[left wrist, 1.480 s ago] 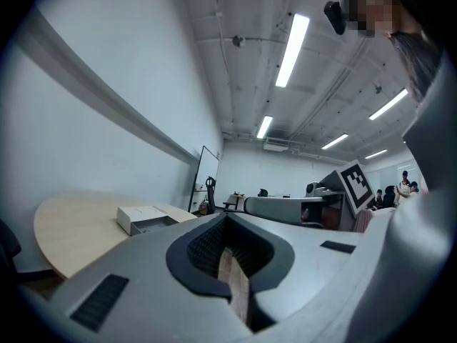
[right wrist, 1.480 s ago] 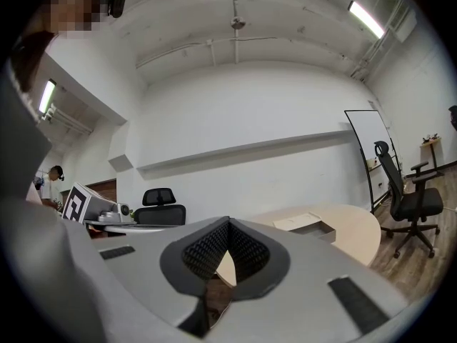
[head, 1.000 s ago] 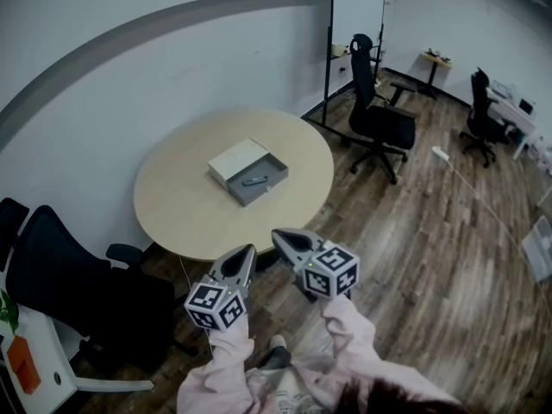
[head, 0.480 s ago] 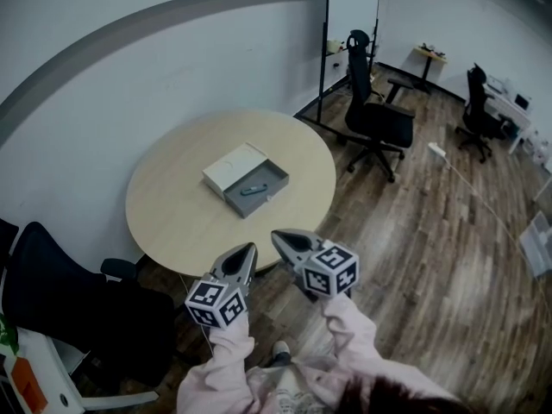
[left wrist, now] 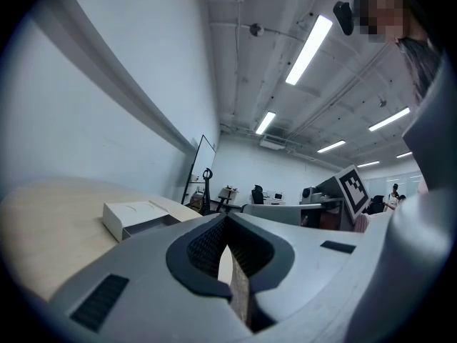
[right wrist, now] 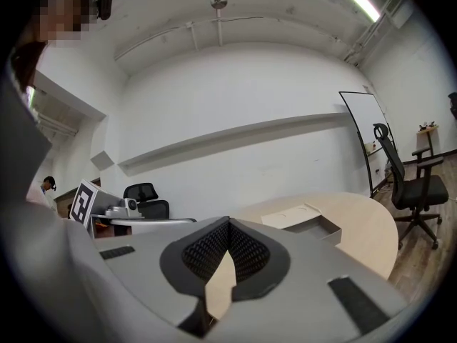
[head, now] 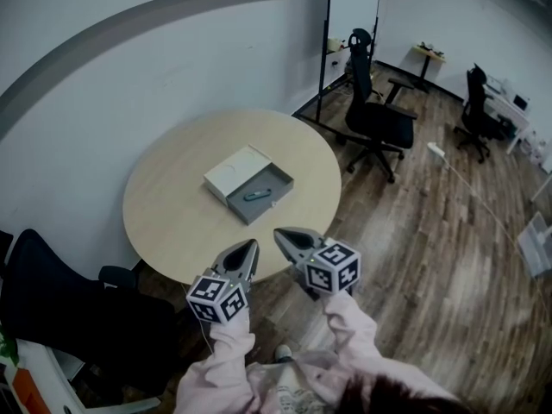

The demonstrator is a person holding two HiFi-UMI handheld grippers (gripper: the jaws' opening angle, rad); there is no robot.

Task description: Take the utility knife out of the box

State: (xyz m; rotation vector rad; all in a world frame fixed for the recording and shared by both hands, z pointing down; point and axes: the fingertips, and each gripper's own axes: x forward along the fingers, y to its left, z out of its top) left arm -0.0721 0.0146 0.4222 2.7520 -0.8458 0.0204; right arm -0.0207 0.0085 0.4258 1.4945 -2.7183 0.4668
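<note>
A round beige table (head: 172, 222) carries an open box (head: 248, 182): a white lid part at the back and a grey tray in front. The utility knife (head: 257, 196), small and bluish, lies in the tray. Both grippers are held side by side at the table's near edge, well short of the box. My left gripper (head: 252, 245) (left wrist: 227, 219) is shut and empty. So is my right gripper (head: 279, 232) (right wrist: 228, 221). The box (left wrist: 136, 216) (right wrist: 303, 220) lies ahead in both gripper views; the knife is hidden there.
A black office chair (head: 379, 115) stands right of the table beside a whiteboard (head: 349, 7). Another dark chair (head: 69, 309) stands at the lower left. Further chairs and desks (head: 496, 110) line the far right over wooden floor.
The table and box have drawn nearer in the head view; both grippers now reach the table's near edge. Both sets of jaws look the same as before.
</note>
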